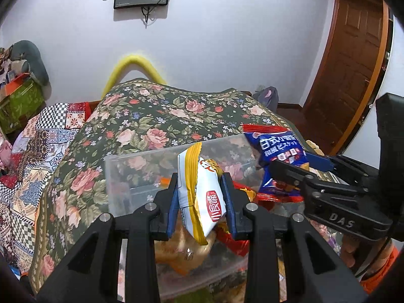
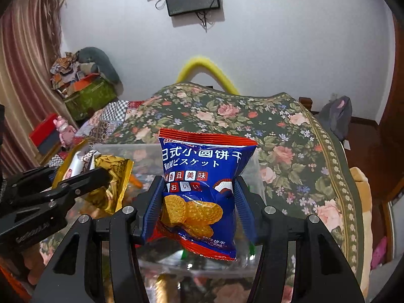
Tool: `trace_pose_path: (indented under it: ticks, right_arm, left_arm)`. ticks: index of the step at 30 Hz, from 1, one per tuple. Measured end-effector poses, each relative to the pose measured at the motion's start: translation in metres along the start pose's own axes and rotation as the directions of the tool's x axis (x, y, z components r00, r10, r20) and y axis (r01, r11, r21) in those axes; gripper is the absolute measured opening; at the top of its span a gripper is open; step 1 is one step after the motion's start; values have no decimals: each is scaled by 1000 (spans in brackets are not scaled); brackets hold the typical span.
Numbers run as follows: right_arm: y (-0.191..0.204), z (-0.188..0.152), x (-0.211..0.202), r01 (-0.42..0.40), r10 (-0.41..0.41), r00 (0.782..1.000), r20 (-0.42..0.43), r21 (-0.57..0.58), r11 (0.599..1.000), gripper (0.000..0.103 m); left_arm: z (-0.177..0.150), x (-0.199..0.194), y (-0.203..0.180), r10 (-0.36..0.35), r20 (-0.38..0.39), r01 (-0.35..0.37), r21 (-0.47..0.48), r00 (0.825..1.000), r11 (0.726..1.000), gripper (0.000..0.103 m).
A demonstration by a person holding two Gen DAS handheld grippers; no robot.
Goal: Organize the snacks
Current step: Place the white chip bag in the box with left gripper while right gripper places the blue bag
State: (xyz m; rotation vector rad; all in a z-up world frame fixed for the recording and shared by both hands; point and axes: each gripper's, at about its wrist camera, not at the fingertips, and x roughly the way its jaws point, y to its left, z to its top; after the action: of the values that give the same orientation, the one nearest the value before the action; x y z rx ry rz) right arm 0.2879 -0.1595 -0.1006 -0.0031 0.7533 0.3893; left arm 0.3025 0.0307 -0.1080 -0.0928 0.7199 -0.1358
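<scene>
**A:** so where are we at? Both hands look loaded. The left tool [image 1: 200, 197] is pinching a white-and-yellow snack packet [image 1: 202, 197] between its blue pads, and the right tool [image 2: 199, 202] is clamped on a blue biscuit packet [image 2: 202, 184], the one with the round crackers printed on it.

**B:** yep, and both packets stand roughly upright in the pads, long axis pointing up and away from the tool, top seams free. The thing that matters is the clear plastic bin [image 1: 118, 176] sitting on the floral bedspread [image 1: 164, 116]. It's right under and just ahead of both tools, with a few snacks already lying in the bottom.

**A:** which one's closer to dropping in?

**B:** hard call. From the left wrist view the white packet hangs over the middle of the bin, and the blue one sits to its right, near the far right corner. My guess is that either one just needs lowering a bit and the pads spreading. The two tools are near each other though, so I'd go one at a time to avoid a bump.

**A:** and the blue bag is wide, could snag the rim.

**B:** possibly, can't tell the clearance from here.
</scene>
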Motion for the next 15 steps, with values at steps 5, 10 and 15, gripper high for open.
trace_pose_path:
  ticks: [5, 10, 15]
  right_arm:
    - [1, 0, 10, 3, -3, 1000, -31, -11, 1000, 53]
    - [0, -5, 10, -13, 14, 999, -38, 12, 1000, 57]
    - [3, -4, -5, -6, 6, 1000, -17, 1, 1000, 68]
  left_arm:
    - [-2, 17, 0, 24, -36, -25, -19, 999, 1000, 32]
    - [-7, 22, 7, -5, -71, 1, -59, 997, 998, 41]
    - [-8, 0, 4, 20, -29, -21, -17, 999, 1000, 52]
